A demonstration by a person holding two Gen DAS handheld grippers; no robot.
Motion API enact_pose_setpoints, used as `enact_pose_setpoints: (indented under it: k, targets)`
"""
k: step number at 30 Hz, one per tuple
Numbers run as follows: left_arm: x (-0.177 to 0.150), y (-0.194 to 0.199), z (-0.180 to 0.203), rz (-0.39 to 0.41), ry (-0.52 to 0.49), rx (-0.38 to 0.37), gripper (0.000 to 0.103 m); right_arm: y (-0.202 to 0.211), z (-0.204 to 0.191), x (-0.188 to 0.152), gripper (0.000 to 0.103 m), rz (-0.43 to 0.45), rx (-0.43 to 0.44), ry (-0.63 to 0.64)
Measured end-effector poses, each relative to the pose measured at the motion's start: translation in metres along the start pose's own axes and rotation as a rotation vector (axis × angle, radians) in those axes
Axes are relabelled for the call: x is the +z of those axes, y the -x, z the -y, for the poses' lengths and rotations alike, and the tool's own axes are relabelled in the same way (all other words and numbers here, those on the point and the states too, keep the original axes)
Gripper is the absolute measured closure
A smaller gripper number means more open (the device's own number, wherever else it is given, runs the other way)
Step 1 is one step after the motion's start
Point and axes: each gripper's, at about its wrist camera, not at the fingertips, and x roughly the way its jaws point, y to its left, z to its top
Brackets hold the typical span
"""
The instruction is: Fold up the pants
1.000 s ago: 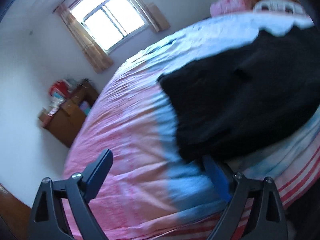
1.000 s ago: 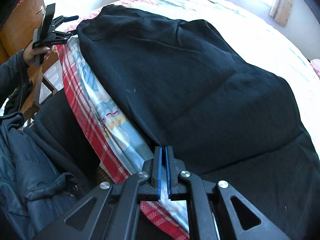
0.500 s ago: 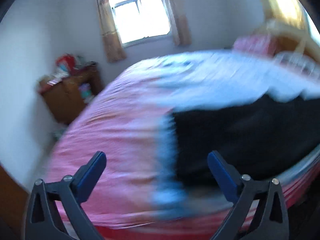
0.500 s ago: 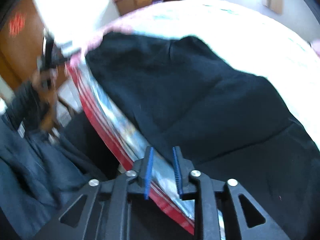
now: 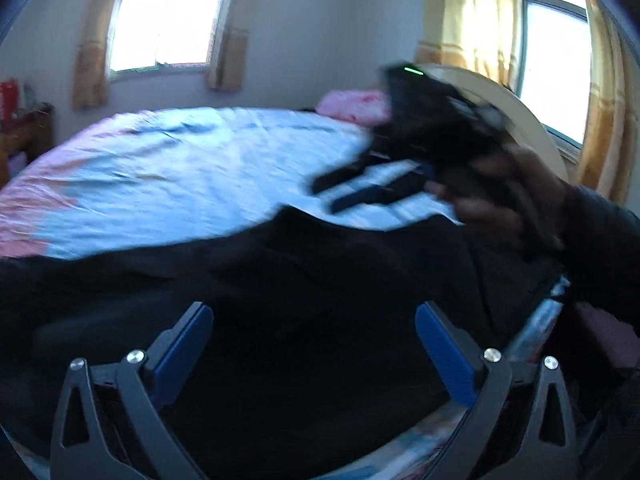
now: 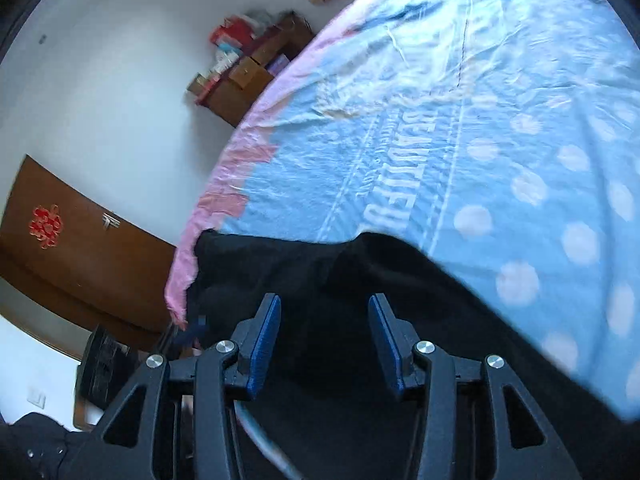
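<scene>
Now left gripper (image 5: 314, 334) wide apart, empty, over black pants (image 5: 280, 300) spread along the bed's (image 5: 180, 168) near edge. Right gripper (image 6: 324, 336) also parted, clamped on nothing, above the pants (image 6: 320, 280) near the bed's (image 6: 480, 140) pink-bordered corner.

White walls (image 6: 120, 80), bright curtained window (image 5: 168, 24), wood cabinet (image 6: 248, 76) w/ clutter, brown door (image 6: 80, 256), blue-pink bedsheet (image 6: 480, 140).

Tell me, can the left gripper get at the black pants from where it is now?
Probably yes. The left gripper has its jaws wide open directly over the pants, nothing between them. The right gripper is farther off, over the bed sheet.
</scene>
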Motion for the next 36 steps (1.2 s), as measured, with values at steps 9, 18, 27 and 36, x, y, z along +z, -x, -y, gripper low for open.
enact_pose_setpoints:
  k: [9, 18, 27, 36]
  targets:
    - [-0.020, -0.028, -0.001, -0.147, 0.022, -0.012, 0.000, -0.059, 0.027, 0.028, 0.055, -0.156, 0.160, -0.113]
    - [-0.027, -0.026, 0.022, -0.170, -0.085, 0.052, 0.000, -0.072, 0.038, 0.047, 0.054, -0.104, 0.177, -0.144]
    - [-0.014, -0.010, 0.024, -0.170, -0.017, -0.012, 0.000, -0.005, 0.049, 0.016, 0.045, -0.014, 0.067, -0.212]
    - [0.011, -0.034, 0.100, -0.171, -0.188, -0.148, 0.000, 0.237, 0.091, -0.151, 0.045, 0.351, -0.165, -0.383]
